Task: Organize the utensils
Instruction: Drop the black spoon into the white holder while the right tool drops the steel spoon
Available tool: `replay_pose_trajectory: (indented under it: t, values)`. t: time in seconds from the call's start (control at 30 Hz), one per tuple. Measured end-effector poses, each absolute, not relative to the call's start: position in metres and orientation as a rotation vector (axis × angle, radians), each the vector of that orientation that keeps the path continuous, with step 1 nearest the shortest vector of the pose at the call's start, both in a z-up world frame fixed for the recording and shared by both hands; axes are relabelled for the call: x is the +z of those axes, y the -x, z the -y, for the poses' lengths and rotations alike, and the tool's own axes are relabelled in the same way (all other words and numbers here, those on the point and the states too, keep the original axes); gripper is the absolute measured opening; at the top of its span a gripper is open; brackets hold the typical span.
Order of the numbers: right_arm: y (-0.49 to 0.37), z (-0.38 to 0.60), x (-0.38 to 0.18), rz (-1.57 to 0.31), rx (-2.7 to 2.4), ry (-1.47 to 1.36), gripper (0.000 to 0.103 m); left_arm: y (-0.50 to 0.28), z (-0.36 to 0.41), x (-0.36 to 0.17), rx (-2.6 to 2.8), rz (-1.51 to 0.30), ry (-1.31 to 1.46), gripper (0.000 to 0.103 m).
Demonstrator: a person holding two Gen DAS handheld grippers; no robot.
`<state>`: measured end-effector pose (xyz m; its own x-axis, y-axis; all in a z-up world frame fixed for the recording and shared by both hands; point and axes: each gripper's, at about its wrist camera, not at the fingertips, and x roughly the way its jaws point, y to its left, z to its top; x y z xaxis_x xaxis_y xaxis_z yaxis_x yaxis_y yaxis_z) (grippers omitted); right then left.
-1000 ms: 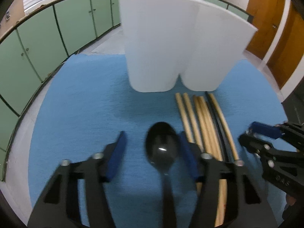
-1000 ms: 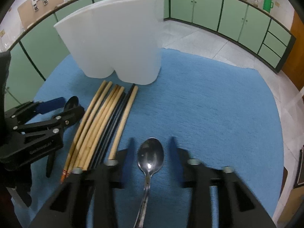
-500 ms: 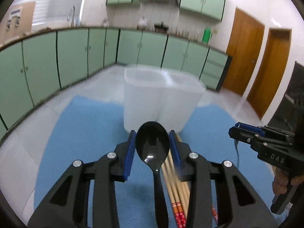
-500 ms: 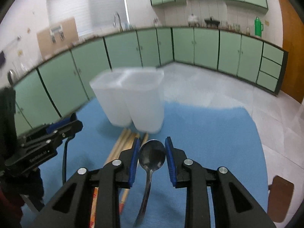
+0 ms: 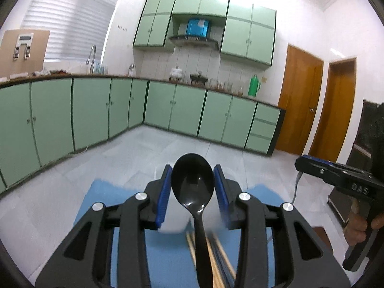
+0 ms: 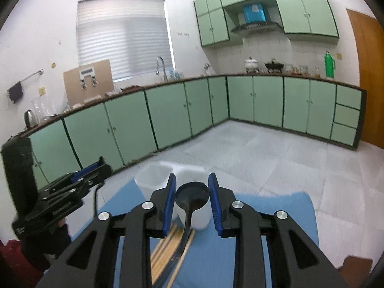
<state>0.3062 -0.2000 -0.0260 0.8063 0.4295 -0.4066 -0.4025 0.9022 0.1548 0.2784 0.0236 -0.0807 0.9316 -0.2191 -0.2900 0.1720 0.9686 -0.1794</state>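
Observation:
My left gripper (image 5: 192,187) is shut on a black plastic spoon (image 5: 193,182), held bowl-forward well above the blue mat (image 5: 100,196). My right gripper (image 6: 191,196) is shut on a metal spoon (image 6: 192,195), also lifted above the mat (image 6: 288,206). The white two-compartment utensil holder (image 6: 153,177) stands on the mat just beyond the right gripper's fingers; in the left wrist view it (image 5: 175,218) is mostly hidden behind the fingers. Wooden and black chopsticks (image 6: 165,247) lie on the mat below both grippers and also show in the left wrist view (image 5: 216,259).
The right gripper (image 5: 340,180) shows at the right of the left wrist view, the left gripper (image 6: 62,192) at the left of the right wrist view. Green kitchen cabinets (image 5: 96,110) and tiled floor (image 6: 276,153) lie beyond the table.
Both grippers closed on their spoons, then lifted them off the mat and tilted up, so the views now look across the kitchen.

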Motion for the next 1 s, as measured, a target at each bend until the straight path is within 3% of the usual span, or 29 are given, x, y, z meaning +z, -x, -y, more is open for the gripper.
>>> replay_pose_trajectory:
  t: [0.37,0.67,1.0]
  values:
    - [-0.376,0.189,0.008,-0.429,0.46,-0.105,0.027,-0.375,-0.016,-0.037,-0.174,-0.203,0.145,0.034]
    - [-0.426,0.179,-0.01,-0.449,0.384,-0.092,0.027,-0.427,-0.011,-0.065,-0.155,-0.234,0.128,0.034]
    - [-0.43,0.156,-0.056,-0.554,0.392,-0.053,0.028,-0.421,-0.018,-0.102,-0.155,-0.321,0.117,0.037]
